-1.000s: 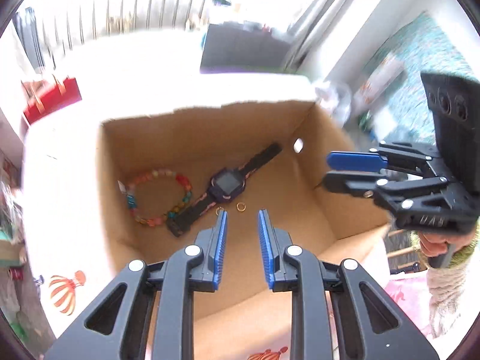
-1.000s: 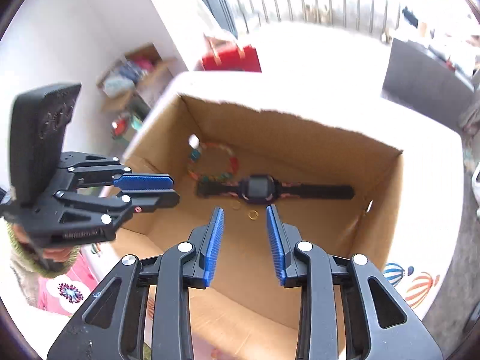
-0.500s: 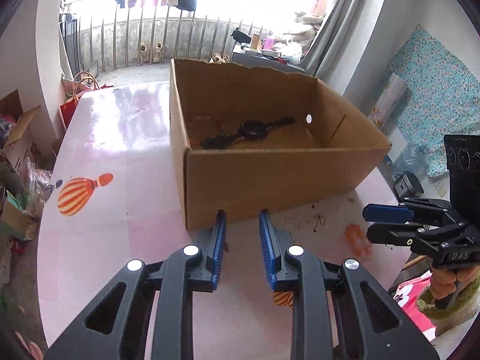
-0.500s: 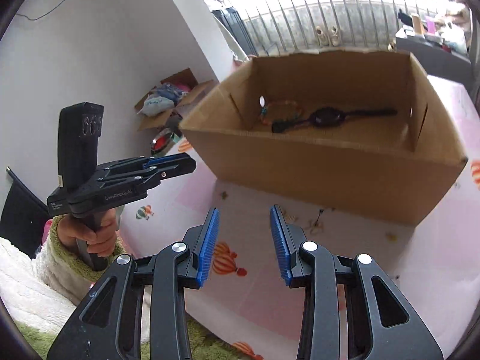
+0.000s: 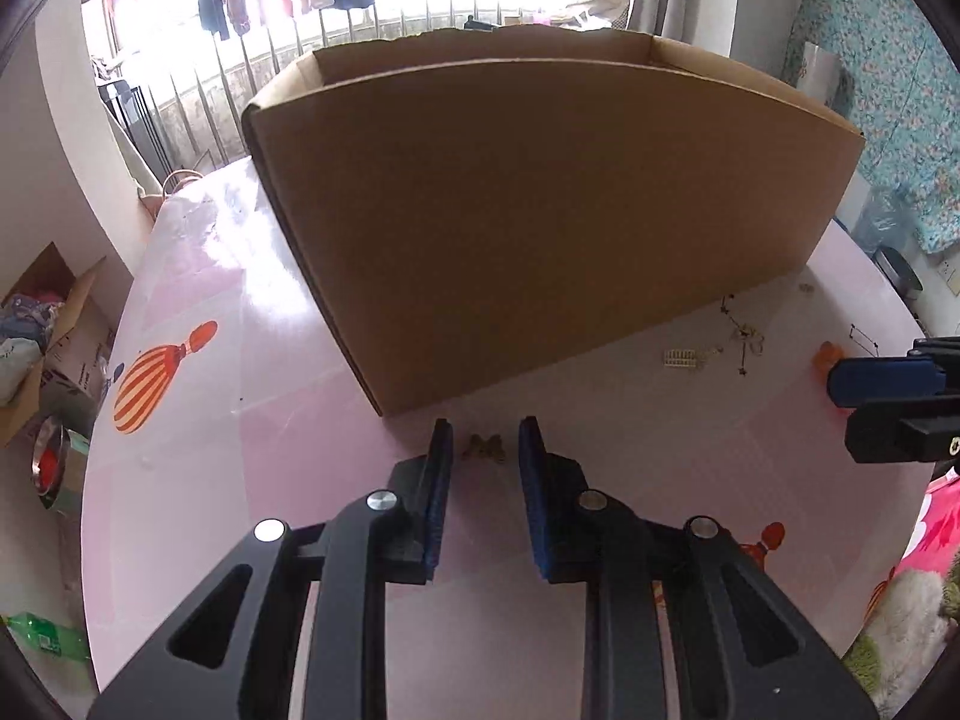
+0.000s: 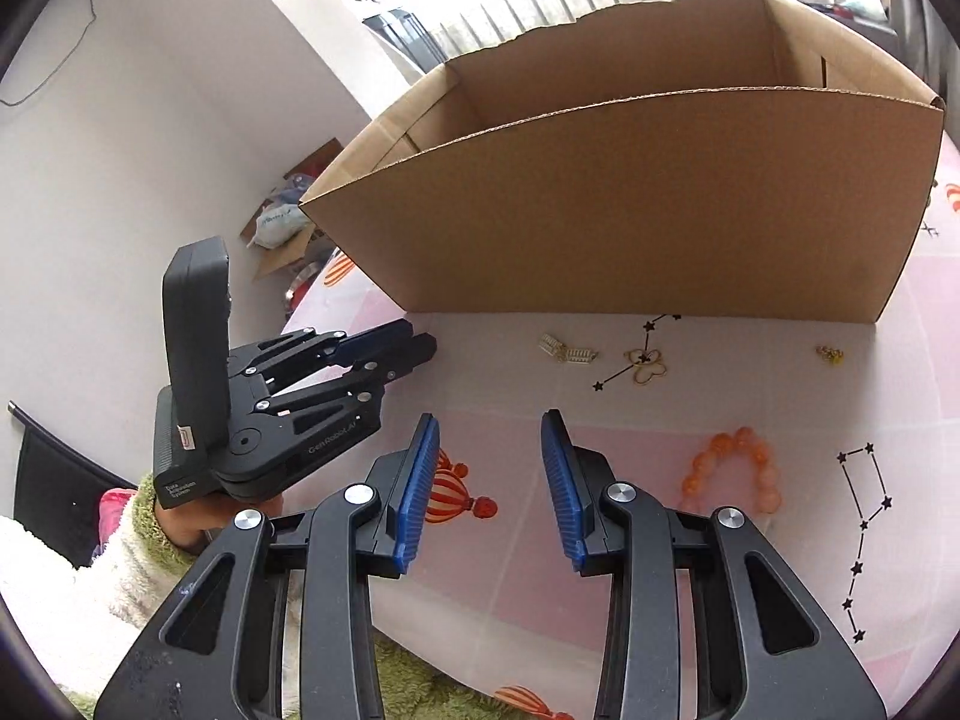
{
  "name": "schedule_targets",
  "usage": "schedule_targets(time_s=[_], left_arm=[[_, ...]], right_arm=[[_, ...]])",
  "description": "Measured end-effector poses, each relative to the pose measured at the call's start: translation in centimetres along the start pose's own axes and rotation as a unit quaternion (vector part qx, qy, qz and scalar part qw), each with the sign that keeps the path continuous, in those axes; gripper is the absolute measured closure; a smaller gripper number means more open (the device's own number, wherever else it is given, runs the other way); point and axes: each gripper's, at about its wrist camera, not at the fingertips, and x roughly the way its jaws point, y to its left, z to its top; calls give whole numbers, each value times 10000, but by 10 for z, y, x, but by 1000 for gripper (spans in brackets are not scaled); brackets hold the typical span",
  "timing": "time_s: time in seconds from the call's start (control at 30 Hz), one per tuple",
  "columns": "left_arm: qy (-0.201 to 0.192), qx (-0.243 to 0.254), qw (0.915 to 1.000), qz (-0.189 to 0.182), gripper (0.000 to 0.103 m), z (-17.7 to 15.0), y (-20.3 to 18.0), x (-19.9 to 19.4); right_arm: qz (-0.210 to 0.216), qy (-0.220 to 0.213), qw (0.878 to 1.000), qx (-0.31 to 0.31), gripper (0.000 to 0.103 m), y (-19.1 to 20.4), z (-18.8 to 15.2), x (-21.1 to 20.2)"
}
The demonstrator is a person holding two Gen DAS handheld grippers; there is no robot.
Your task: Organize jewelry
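Small gold earring point(image 5: 485, 447) on tablecloth, between parted left gripper point(image 5: 485, 443) fingers

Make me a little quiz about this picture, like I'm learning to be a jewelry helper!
1. True or false: the orange bead bracelet lies inside the cardboard box.
2. Pick one: what shows on the table in the gap between the fingertips of the left hand-held gripper? A) a small gold piece B) a watch C) a spoon
3. Fill in: the jaws of the right hand-held gripper are ____ and hold nothing.

Key: 1 false, it lies on the table in front of the box; 2 A; 3 open.
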Motion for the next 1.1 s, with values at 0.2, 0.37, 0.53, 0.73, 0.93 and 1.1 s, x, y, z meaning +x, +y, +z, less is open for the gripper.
schedule_targets(time_s=[0.2,0.37,0.53,0.73,0.93,1.1], left_arm=[[-22,53,10000,-72,89,0,0,-4],[-98,306,9995,73,92,-5,-8,-3],[-129,222,9997,20,103,-10,-9,-3],[-93,155,9998,-110,103,-17,-9,-9],[-225,-55,9992,-315,100,-19,-5,-17],[-184,-13,9996,-196,85,-12,-7,-9]], right_arm=[[-1,-39,10000,-32,67,-1,-7,-7],[14,-122,9999,-9,67,-4,-8,-13],[-3,-189,9998,3,67,-5,-10,-19],[-31,-219,9998,-8,67,-1,-7,-20],[-25,-139,9999,23,67,0,-7,-14],[62,-86,9999,31,67,3,-4,-4]])
